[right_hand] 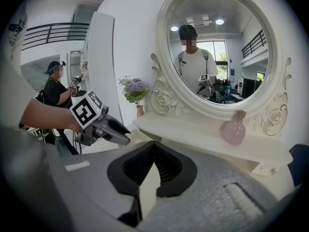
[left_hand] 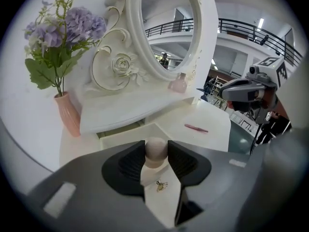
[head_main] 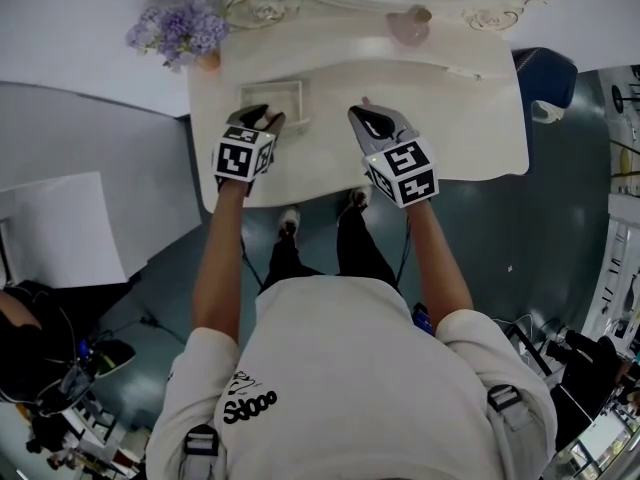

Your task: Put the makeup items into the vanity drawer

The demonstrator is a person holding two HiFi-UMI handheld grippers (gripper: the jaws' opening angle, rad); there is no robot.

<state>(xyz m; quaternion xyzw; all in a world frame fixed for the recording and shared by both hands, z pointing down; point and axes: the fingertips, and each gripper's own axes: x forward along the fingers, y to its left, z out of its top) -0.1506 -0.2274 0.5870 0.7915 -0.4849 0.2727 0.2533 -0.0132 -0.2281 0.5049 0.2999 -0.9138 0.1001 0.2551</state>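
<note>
White bottle (left_hand: 161, 195) with a round beige cap, gripped between the left tongs (left_hand: 156, 148), open white drawer (left_hand: 126, 137) just beyond them.

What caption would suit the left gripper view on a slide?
Left gripper clamps a round-capped cream bottle near the vanity's open drawer.

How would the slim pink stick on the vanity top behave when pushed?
The slim pink stick looks thin, so it is probably light and stiff. Lying flat on the smooth vanity top, it may roll or skid away.

vanity top (head_main: 450, 118) — smooth glossy white | perfume bottle (right_hand: 234, 129) — translucent pink glass
</note>
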